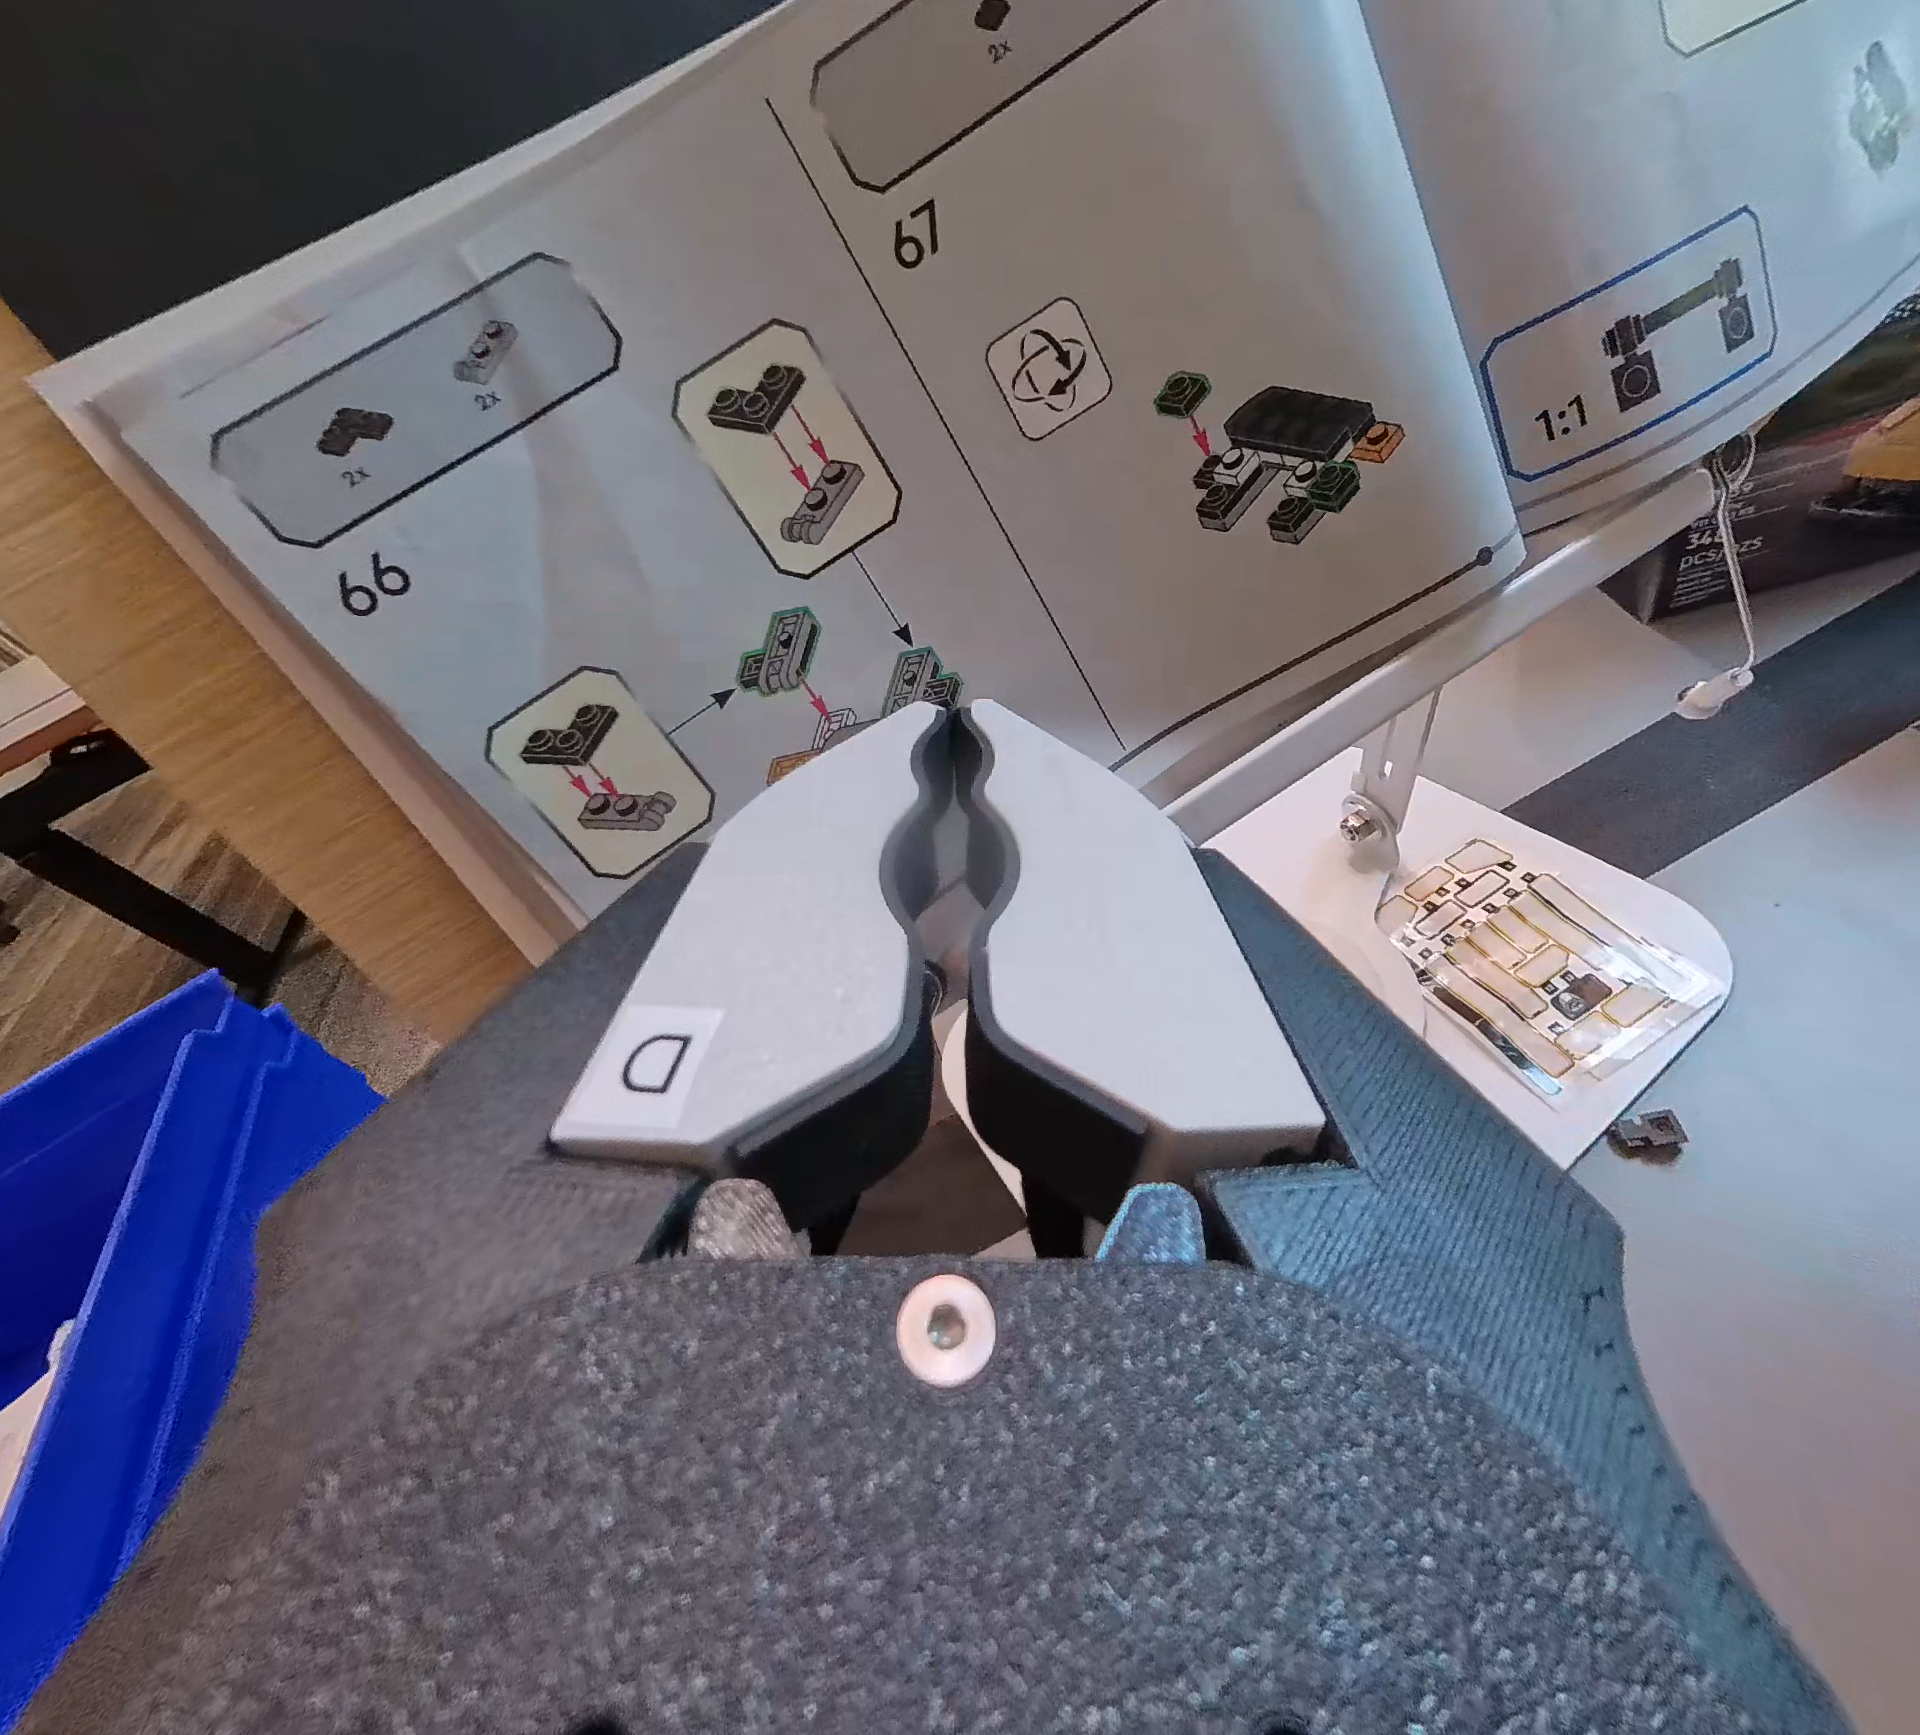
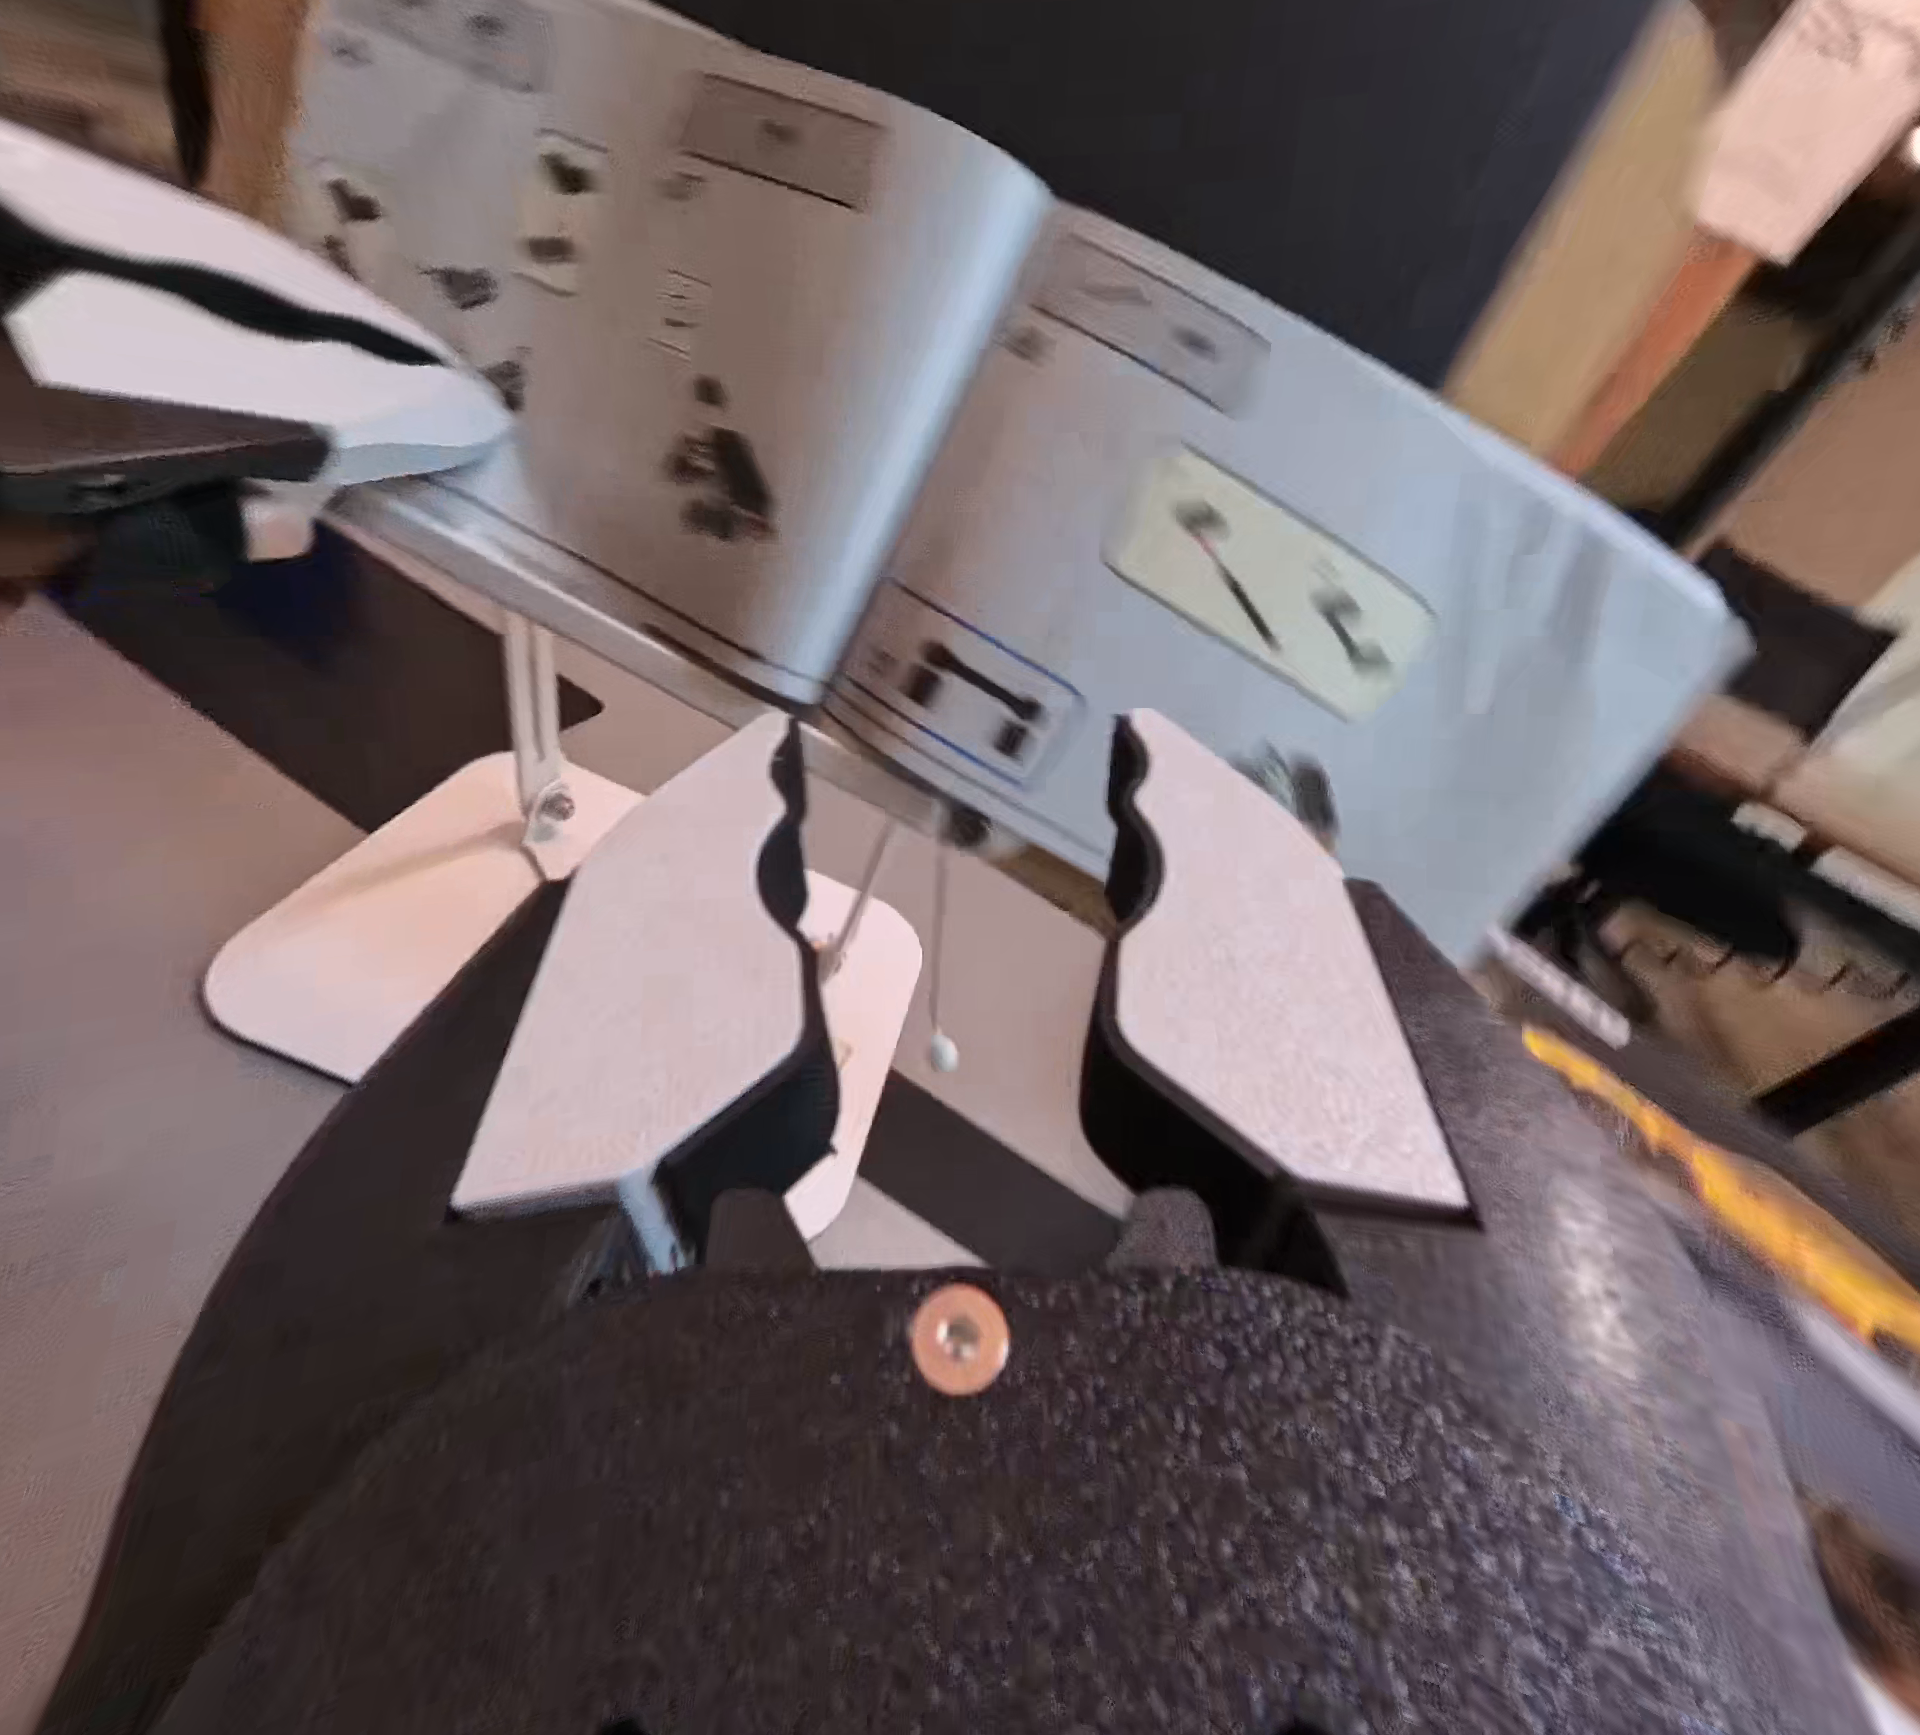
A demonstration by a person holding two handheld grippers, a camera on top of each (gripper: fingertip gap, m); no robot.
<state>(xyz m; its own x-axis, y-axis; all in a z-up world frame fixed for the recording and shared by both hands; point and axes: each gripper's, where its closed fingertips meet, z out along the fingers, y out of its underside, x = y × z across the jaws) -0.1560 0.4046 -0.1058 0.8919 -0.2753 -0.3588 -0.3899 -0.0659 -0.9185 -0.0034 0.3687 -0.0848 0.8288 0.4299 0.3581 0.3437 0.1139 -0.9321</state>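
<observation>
Along the silver metal stand's front ledge (image 2: 623,584), the open white paper instruction booklet (image 2: 935,397) stands just ahead of the spread, empty right hand-held gripper (image 2: 951,750); the left hand-held gripper (image 1: 956,719), pressed together on nothing, faces its left page.

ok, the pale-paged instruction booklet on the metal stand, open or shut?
Open. The instruction booklet shows two facing pages, propped upright on the metal stand.

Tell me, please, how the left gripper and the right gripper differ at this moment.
The left gripper has its jaws shut with nothing between them; the right gripper has its jaws wide apart, also bare. The left points at the booklet's left page, the right at its lower edge near the spine. Both hover by the stand.
</observation>
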